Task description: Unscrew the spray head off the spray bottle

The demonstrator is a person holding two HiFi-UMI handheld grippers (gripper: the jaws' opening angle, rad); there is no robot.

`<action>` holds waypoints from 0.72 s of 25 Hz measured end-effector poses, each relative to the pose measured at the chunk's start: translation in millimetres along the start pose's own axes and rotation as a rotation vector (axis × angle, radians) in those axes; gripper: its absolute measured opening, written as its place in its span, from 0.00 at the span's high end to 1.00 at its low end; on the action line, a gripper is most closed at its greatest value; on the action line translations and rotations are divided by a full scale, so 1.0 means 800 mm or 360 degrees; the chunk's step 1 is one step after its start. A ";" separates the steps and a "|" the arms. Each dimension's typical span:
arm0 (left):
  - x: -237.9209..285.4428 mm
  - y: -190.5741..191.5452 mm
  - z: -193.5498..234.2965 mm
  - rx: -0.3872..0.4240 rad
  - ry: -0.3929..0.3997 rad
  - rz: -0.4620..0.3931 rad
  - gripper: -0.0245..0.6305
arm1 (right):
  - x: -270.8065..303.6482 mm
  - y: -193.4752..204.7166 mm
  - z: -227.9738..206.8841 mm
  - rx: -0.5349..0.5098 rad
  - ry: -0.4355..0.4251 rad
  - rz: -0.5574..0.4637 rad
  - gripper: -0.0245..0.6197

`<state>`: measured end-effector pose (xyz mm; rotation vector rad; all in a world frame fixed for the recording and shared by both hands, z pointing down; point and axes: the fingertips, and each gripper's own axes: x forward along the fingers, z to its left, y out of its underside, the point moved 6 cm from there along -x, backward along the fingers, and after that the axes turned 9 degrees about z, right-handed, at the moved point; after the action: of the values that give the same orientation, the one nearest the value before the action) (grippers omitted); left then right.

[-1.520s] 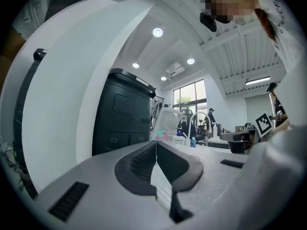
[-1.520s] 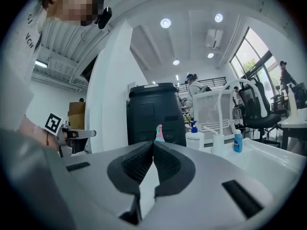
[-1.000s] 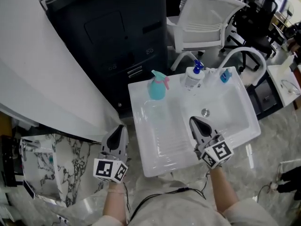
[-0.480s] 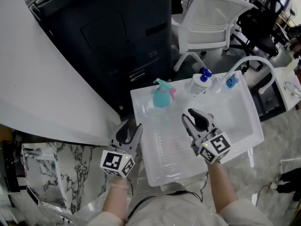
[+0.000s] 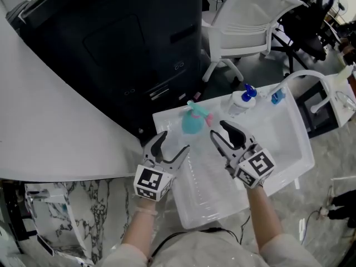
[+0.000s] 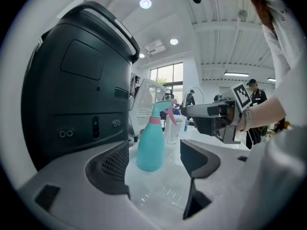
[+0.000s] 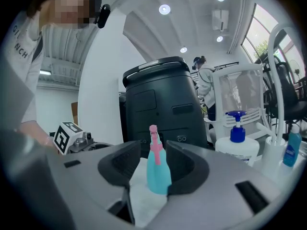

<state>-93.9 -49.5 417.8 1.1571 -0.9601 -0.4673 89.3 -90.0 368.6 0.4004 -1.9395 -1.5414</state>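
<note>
The teal spray bottle (image 5: 192, 121), its spray head with pink trigger still on, stands upright on the drainer side of a white sink unit (image 5: 219, 202), near the far edge. It is at one o'clock from the left gripper (image 5: 173, 143) and ten o'clock from the right gripper (image 5: 219, 129). Both sets of jaws have just been opening: the left stand wide, the right narrower. Each frames the bottle beyond its tips without touching it.

The spray bottle bears no readable print. A white pump bottle (image 5: 243, 100) at its two o'clock has a label too small to read. The letters "NCH" (image 7: 14, 47) show on the person's white top.

A curved tap (image 5: 308, 74) rises at the basin's far side. Behind the unit stand a dark machine (image 5: 128, 43) and a white chair (image 5: 250, 21); the floor (image 5: 61, 216) looks marbled.
</note>
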 end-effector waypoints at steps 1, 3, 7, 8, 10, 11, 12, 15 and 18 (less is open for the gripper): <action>0.007 -0.002 0.000 0.0024 0.0017 0.0015 0.47 | 0.005 -0.001 -0.001 -0.0007 -0.0005 0.0007 0.69; 0.021 -0.005 0.002 0.0066 0.0040 0.0052 0.45 | 0.014 -0.003 -0.003 -0.0019 -0.0014 0.0018 0.68; 0.053 -0.008 0.007 0.0098 0.0062 0.0140 0.42 | 0.032 -0.011 -0.009 -0.0040 -0.0040 0.0049 0.66; 0.061 -0.008 0.008 0.0106 0.0068 0.0162 0.41 | 0.037 -0.013 -0.010 -0.0044 -0.0052 0.0054 0.65; 0.078 -0.008 0.008 0.0133 0.0081 0.0202 0.40 | 0.047 -0.016 -0.011 -0.0050 -0.0078 0.0063 0.65; 0.085 -0.008 0.007 0.0150 0.0085 0.0219 0.40 | 0.051 -0.017 -0.011 -0.0052 -0.0091 0.0066 0.65; 0.092 -0.009 0.006 0.0168 0.0086 0.0233 0.40 | 0.055 -0.019 -0.011 -0.0054 -0.0103 0.0069 0.65; 0.109 -0.009 0.006 0.0213 0.0076 0.0263 0.38 | 0.063 -0.022 -0.010 -0.0056 -0.0133 0.0077 0.65; 0.122 -0.007 0.004 0.0238 0.0085 0.0290 0.37 | 0.068 -0.023 -0.009 -0.0046 -0.0146 0.0070 0.65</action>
<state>-43.0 -126.1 451.0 1.1970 -1.0569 -0.2199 50.4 -132.2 367.2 0.2773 -1.9797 -1.5825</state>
